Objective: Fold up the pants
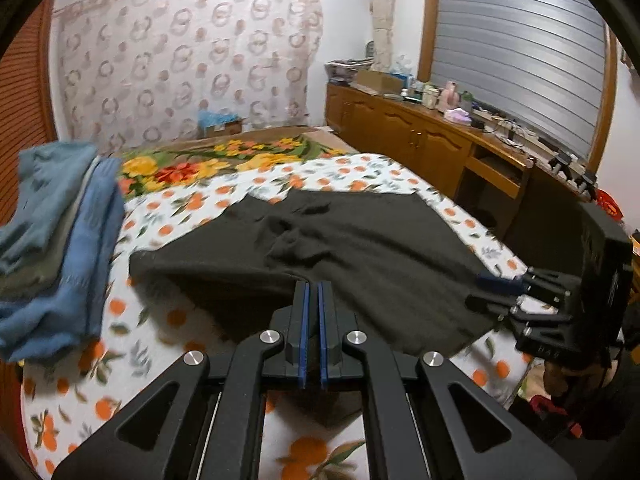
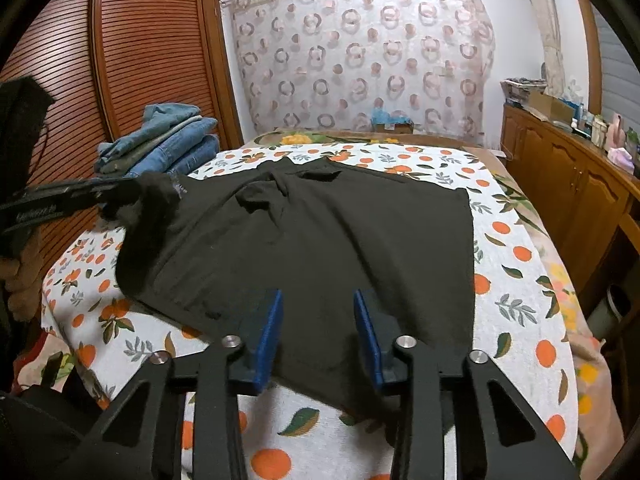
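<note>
Black pants [image 2: 320, 240] lie spread on the bed [image 2: 516, 308]. Left gripper [image 2: 120, 196] is clamped on one near corner, lifted. Right gripper [image 2: 318, 336] straddles the other near edge, jaws apart. Step: taking hold for the fold. Next: right closes on cloth.

The left claw [image 1: 314, 286] is pitched downward and closed, its blue pads drawn almost together. From the right wrist view it is seen raised above the bed's [image 2: 520, 320] left edge, with a lifted corner of the black pants [image 2: 320, 232] clamped at its tip. Part of the hand [image 2: 18, 276] carrying it is glimpsed below its body. The right claw [image 2: 318, 316] is angled down over the near edge of the bed; its pads are held apart, with dark cloth seen between them, not visibly pressed.
</note>
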### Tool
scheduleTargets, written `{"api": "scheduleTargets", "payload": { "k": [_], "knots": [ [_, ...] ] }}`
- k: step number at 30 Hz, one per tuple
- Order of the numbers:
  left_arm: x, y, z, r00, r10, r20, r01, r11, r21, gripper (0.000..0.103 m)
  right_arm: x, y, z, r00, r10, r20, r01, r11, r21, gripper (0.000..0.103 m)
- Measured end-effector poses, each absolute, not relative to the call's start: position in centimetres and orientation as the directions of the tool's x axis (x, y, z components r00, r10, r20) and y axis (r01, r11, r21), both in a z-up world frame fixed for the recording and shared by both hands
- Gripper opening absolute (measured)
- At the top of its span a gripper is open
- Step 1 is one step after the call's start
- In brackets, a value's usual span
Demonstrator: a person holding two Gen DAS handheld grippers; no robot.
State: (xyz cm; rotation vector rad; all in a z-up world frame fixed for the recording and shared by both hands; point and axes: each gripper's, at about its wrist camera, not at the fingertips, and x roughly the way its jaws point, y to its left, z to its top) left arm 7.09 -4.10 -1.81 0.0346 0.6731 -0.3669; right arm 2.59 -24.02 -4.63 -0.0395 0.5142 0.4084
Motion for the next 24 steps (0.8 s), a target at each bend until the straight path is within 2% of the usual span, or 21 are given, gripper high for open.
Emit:
{"api": "scheduleTargets", "payload": {
  "k": [5,12,20,21,23,24],
  "knots": [
    [8.0,-7.2,-0.8,0.708,-0.358,-0.609,0.395,0.915,-0.078,0.005,2.3,-25.6,-4.4,0.798,0.367,-0.479,-0.378,0.923,0.076,0.024],
    [9.2,-11.2,-0.4,0.666,-0.42,-0.616,0.469,0.878,-0.092,0.005,1.7,-26.9,-4.1,0.813,0.347,-0.468,-0.349,0.933,0.087,0.024],
    [9.6,-12.4,-1.2,0.649,-0.403,-0.646,0.458,0.884,-0.092,0.006,1.5,-26.9,-3.9,0.814,0.344,-0.468,-0.341,0.935,0.094,0.024],
    [9.5,-12.3,-1.3,0.654,-0.388,-0.649,0.449,0.89,-0.08,0.01,1.5,-26.7,-4.0,0.812,0.346,-0.469,-0.343,0.934,0.096,0.024],
    [9.4,-12.0,-1.4,0.676,-0.352,-0.648,0.426,0.903,-0.047,0.032,1.7,-26.5,-3.9,0.809,0.352,-0.471,-0.347,0.932,0.099,0.024],
    [9.2,-11.7,-1.4,0.684,-0.344,-0.643,0.419,0.907,-0.04,0.038,1.9,-26.3,-3.9,0.807,0.356,-0.471,-0.351,0.931,0.102,0.024]
  ]
}}
